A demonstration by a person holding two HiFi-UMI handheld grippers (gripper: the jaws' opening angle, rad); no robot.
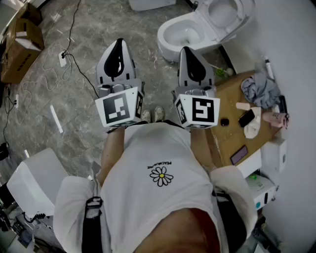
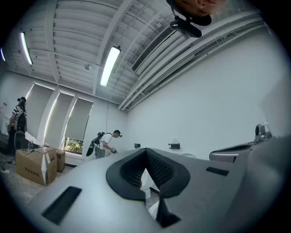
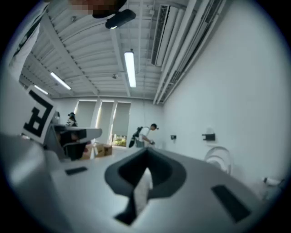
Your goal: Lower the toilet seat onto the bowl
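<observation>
The white toilet stands at the top right of the head view. Its bowl (image 1: 183, 35) is uncovered, and the seat with its lid (image 1: 224, 14) is raised against the wall. My left gripper (image 1: 118, 45) and right gripper (image 1: 189, 51) are held side by side in front of my chest, pointing toward the toilet but short of it. Both are shut with nothing between the jaws. In the right gripper view the raised seat (image 3: 219, 158) shows as a white ring by the wall, beyond the right gripper (image 3: 146, 154). The left gripper (image 2: 146, 154) shows its dark pads pressed together.
A wooden table (image 1: 229, 136) at the right carries a grey cloth (image 1: 260, 89), phones and small items. Cardboard boxes (image 1: 19, 42) sit at the far left, with cables (image 1: 64, 57) across the grey floor. A white unit (image 1: 34, 180) stands at lower left. A person (image 2: 105, 143) works far off.
</observation>
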